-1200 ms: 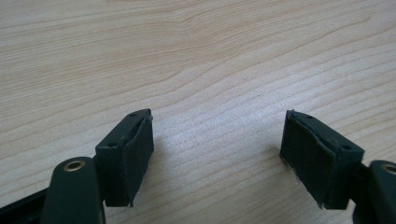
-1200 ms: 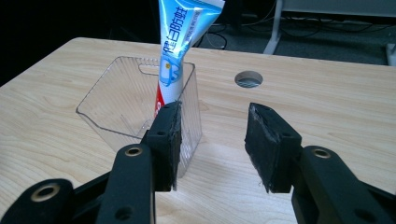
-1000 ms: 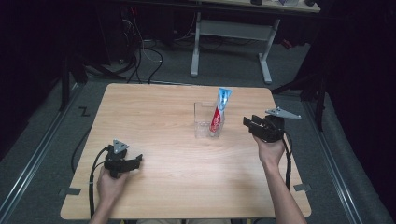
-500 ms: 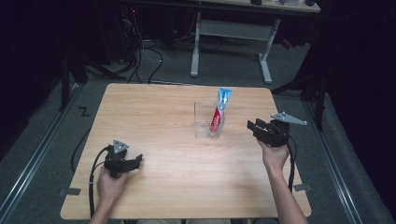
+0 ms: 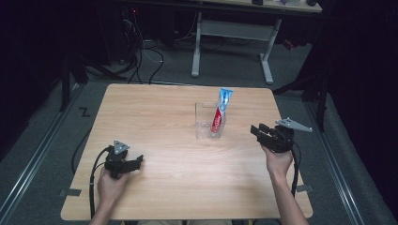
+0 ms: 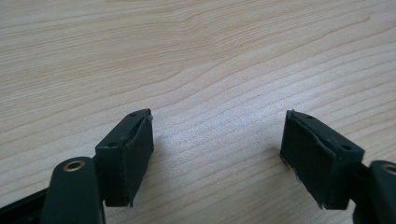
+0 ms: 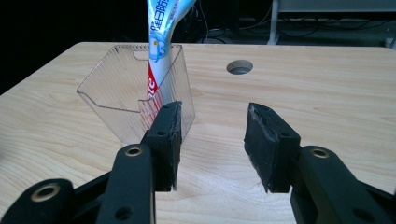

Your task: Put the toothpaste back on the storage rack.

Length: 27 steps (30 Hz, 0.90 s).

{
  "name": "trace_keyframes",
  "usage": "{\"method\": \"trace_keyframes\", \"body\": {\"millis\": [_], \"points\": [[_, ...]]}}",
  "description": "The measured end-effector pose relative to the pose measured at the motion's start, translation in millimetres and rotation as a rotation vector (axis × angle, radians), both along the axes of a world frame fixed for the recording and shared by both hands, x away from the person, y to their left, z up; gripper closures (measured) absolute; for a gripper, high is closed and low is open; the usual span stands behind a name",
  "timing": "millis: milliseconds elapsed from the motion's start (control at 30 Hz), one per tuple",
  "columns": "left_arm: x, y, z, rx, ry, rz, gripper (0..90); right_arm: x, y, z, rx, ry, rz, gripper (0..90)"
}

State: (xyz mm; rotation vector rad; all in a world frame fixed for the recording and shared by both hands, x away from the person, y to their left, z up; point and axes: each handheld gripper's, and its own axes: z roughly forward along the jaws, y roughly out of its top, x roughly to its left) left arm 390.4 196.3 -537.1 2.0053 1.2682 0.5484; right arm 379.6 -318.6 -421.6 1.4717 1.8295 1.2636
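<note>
A red, white and blue toothpaste tube [image 5: 219, 112] stands upright, leaning in a clear plastic bin [image 5: 206, 122] near the middle of the wooden table [image 5: 178, 178]. My right gripper [image 5: 259, 130] is open and empty, held to the right of the bin, its jaws pointing toward it. In the right gripper view the bin [image 7: 116, 100] with the tube [image 7: 159, 51] sits just beyond the left jaw; the gripper [image 7: 212, 140] holds nothing. My left gripper [image 5: 136, 162] rests low at the front left, open over bare wood [image 6: 217, 140].
A round cable hole [image 7: 239, 66] is in the tabletop beyond the right gripper. A white-legged desk frame [image 5: 234, 42] and cables lie on the floor behind the table. Floor rails run along both sides.
My right gripper has drawn back to the right and toward the front, away from the bin. The left gripper has stayed in place.
</note>
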Motion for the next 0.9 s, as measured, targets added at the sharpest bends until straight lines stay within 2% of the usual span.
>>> {"method": "trace_keyframes", "body": {"millis": [100, 433, 900], "points": [[0.0, 0.0, 0.0, 0.0, 0.0, 0.0, 25.7, -4.1, -3.7, -4.7, 0.015, 0.001, -0.006, 56.1], [0.0, 0.0, 0.0, 0.001, 0.0, -0.001, 25.7, -12.6, -7.6, -13.4, 0.018, 0.002, -0.005, 57.0], [-0.1, 0.0, 0.0, 0.001, 0.0, -0.001, 25.7, -22.0, -10.3, -32.0, 0.04, 0.024, -0.008, 58.0]]}}
